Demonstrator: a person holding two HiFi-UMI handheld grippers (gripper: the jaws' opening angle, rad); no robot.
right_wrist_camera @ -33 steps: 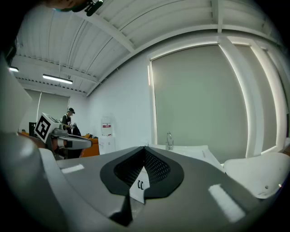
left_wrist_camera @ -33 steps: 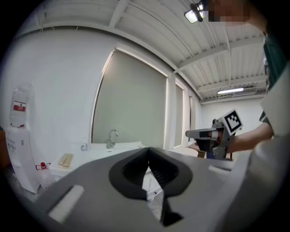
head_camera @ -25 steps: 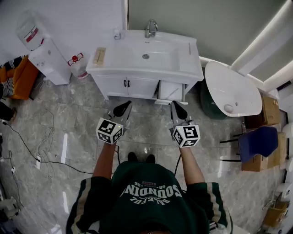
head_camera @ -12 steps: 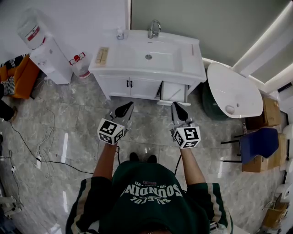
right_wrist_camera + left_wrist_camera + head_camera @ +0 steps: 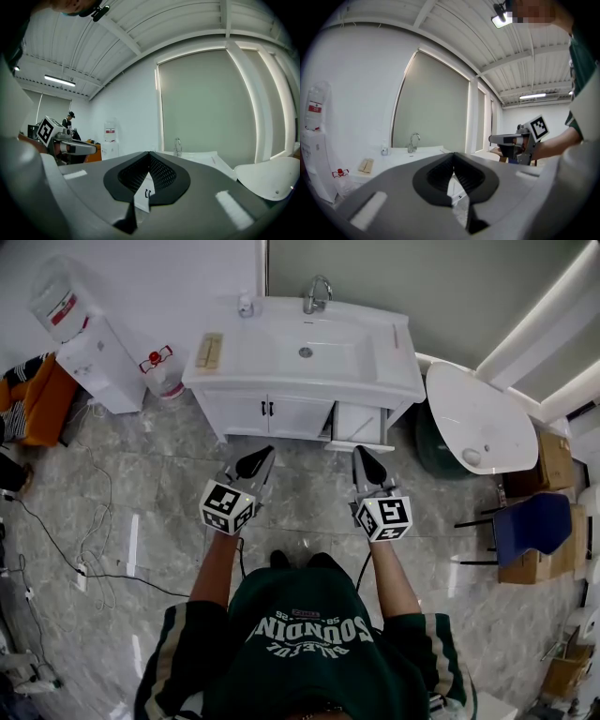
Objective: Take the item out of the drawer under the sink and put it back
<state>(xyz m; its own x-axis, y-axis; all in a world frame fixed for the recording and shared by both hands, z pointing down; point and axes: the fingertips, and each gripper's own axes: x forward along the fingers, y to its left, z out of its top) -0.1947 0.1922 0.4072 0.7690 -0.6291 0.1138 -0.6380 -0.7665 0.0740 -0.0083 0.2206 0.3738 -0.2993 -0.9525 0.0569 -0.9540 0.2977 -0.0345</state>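
The white vanity (image 5: 309, 390) with its sink and faucet (image 5: 317, 292) stands against the far wall. Under the sink's right side is the drawer (image 5: 361, 423); its front stands slightly out from the cabinet and nothing inside shows. My left gripper (image 5: 261, 454) hovers over the floor in front of the cabinet doors (image 5: 265, 410), shut and empty. My right gripper (image 5: 361, 454) points at the drawer from a short way off, also shut and empty. In the left gripper view the left gripper (image 5: 453, 157) has its jaws meeting. The right gripper (image 5: 149, 154) looks the same in its own view.
A water dispenser (image 5: 89, 348) stands left of the vanity, with a small wooden item (image 5: 208, 351) on the counter. A white oval tub (image 5: 478, 423), a blue chair (image 5: 525, 526) and cardboard boxes (image 5: 553, 460) crowd the right. Cables (image 5: 84, 521) trail over the floor at left.
Both grippers have edged a little toward the vanity, still shut. The person's feet have shifted apart.
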